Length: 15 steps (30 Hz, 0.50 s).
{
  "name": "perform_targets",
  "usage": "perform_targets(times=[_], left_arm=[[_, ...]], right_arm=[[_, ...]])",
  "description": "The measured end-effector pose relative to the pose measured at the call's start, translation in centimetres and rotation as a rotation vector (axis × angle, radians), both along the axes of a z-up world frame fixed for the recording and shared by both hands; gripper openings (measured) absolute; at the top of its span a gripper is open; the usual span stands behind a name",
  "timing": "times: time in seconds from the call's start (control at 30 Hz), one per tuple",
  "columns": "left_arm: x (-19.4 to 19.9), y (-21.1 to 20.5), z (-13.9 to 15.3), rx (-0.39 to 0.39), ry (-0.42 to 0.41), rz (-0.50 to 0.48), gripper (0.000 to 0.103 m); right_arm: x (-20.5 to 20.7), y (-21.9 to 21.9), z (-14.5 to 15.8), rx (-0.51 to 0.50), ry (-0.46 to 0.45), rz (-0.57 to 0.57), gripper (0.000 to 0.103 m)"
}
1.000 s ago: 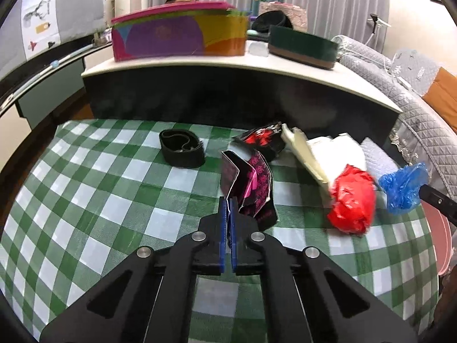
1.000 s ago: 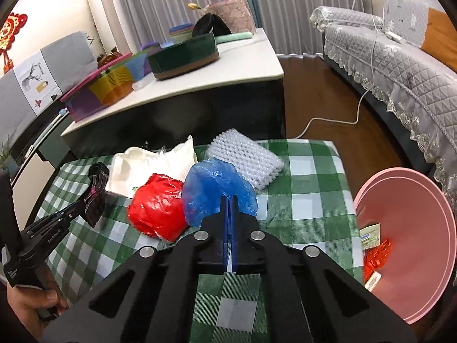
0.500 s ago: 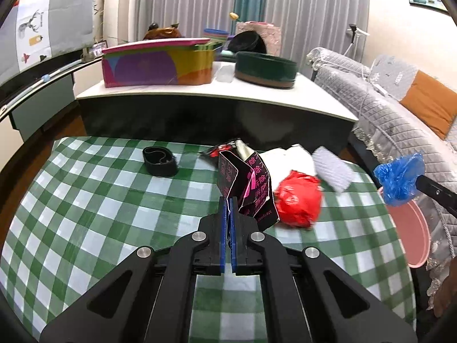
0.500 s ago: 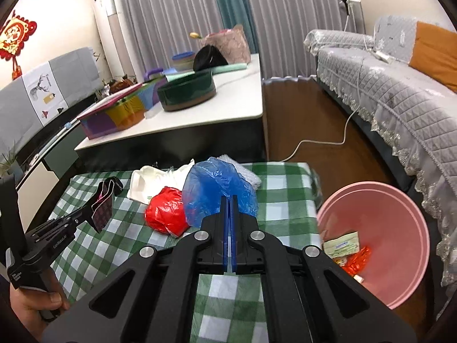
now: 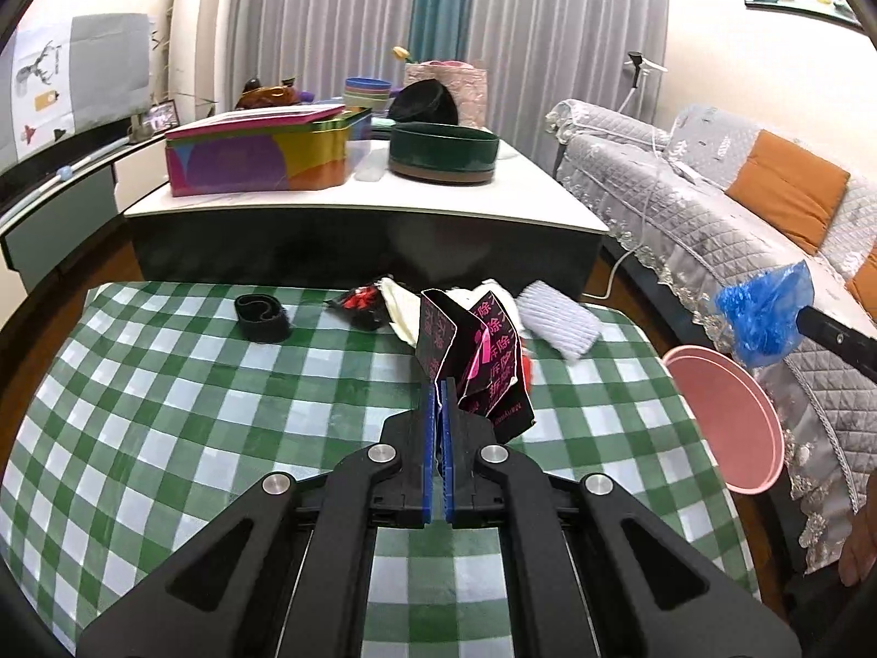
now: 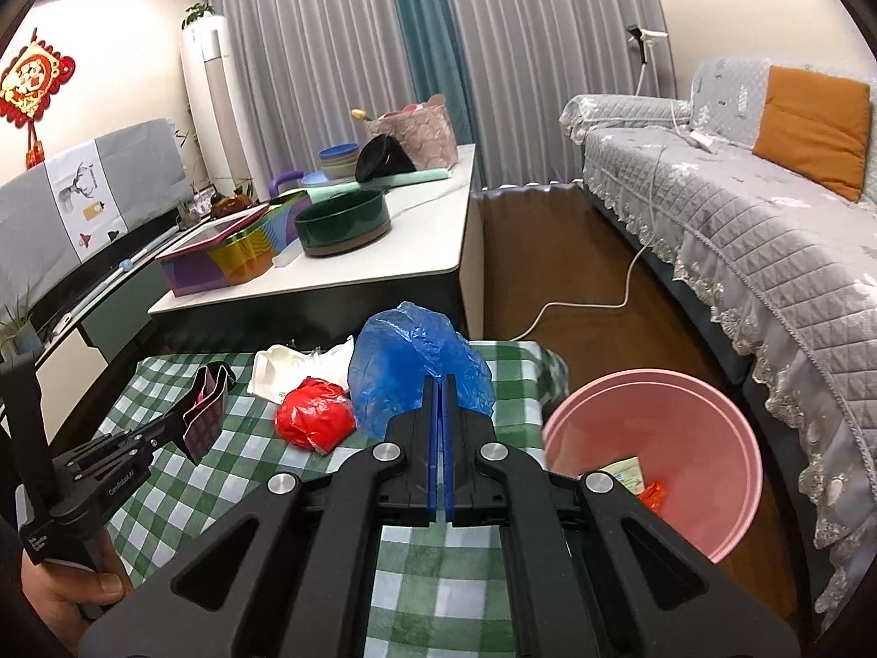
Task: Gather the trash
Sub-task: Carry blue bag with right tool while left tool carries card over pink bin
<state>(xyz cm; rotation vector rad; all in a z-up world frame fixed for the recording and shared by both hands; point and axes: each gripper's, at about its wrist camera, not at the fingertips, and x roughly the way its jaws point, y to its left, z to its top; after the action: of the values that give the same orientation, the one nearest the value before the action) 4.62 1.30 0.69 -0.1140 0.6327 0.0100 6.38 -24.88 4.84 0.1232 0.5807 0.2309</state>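
My left gripper (image 5: 438, 389) is shut on a black and pink wrapper (image 5: 477, 362) and holds it above the green checked table (image 5: 192, 411); it also shows in the right wrist view (image 6: 205, 411). My right gripper (image 6: 441, 384) is shut on a blue plastic bag (image 6: 411, 367), held in the air near the table's right edge; the bag also shows in the left wrist view (image 5: 764, 312). A pink bin (image 6: 658, 449) stands on the floor to the right of the table, with some wrappers inside. A red bag (image 6: 315, 419) and white paper (image 6: 285, 370) lie on the table.
A black band (image 5: 262, 315), a red and black wrapper (image 5: 359, 301) and a white foam sleeve (image 5: 559, 323) lie at the table's far side. A low white counter (image 5: 356, 203) with boxes stands behind. A grey sofa (image 6: 767, 230) is on the right.
Both grippers have risen higher above the table with their loads. The right gripper has carried the blue bag rightward toward the pink bin.
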Motion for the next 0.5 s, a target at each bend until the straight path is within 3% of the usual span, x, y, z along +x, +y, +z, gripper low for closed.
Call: perform_targets(times=[0.5], left_arm=[[-0.9, -3.5, 0.9, -0.003, -0.028, -0.066, 0.002]], right_arm=[[-1.9, -3.6, 1.1, 0.009, -0.035, -0.061, 0.002]])
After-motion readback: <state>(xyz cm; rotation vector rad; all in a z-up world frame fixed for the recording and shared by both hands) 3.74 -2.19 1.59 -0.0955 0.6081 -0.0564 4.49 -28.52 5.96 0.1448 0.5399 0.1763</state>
